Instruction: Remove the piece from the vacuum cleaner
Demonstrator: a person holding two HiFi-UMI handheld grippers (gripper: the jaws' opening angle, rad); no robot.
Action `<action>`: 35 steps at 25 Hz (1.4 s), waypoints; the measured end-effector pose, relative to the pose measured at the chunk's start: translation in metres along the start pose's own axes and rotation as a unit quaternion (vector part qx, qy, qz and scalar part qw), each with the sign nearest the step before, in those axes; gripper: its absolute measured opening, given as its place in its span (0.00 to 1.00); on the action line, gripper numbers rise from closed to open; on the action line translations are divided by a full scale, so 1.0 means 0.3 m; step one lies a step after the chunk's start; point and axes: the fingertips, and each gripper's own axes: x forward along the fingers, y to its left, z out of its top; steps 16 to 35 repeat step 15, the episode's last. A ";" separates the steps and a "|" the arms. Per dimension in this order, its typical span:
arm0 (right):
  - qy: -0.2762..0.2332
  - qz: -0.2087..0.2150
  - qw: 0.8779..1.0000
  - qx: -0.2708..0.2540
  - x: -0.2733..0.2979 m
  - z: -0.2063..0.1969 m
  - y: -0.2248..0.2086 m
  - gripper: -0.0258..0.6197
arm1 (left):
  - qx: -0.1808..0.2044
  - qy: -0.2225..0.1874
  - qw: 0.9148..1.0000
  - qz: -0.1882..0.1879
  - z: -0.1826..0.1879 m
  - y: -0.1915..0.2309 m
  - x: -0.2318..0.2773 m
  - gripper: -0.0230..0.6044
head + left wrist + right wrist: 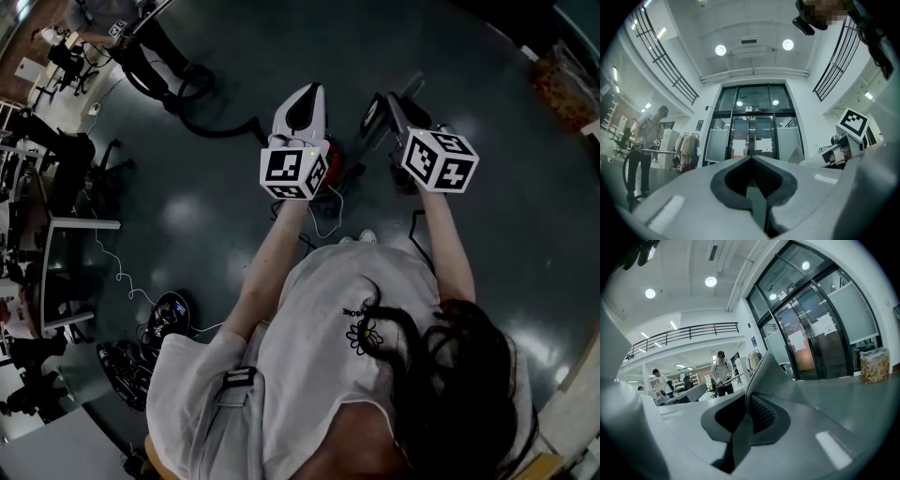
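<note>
In the head view both grippers are held out over the dark floor, above a red vacuum cleaner [351, 156] that is mostly hidden beneath them. Its black hose [208, 127] curls away to the left. My right gripper [373, 114] is shut on a thin grey mesh piece [769, 373], which stands up between the jaws in the right gripper view [746, 417]. My left gripper [305, 92] is shut with nothing between its jaws [752, 177] and points at glass doors. The right gripper's marker cube [853, 123] shows at the right of the left gripper view.
Glass doors [751, 136] stand ahead, with a coat rack [687, 146] to their left. Another person [112, 21] works at the far left, and two people [723, 373] stand further off. Desks [73, 234] and cables [141, 339] lie left. A box [874, 365] stands at the right.
</note>
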 end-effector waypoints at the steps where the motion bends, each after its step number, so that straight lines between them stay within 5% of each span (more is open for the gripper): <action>1: -0.002 -0.001 1.000 0.001 0.000 0.008 -0.005 0.11 | 0.001 0.000 1.000 0.000 0.003 -0.002 0.004 0.04; 35: -0.009 -0.002 1.000 0.006 0.001 -0.001 0.008 0.11 | 0.012 0.005 1.000 -0.006 -0.015 0.000 -0.046 0.04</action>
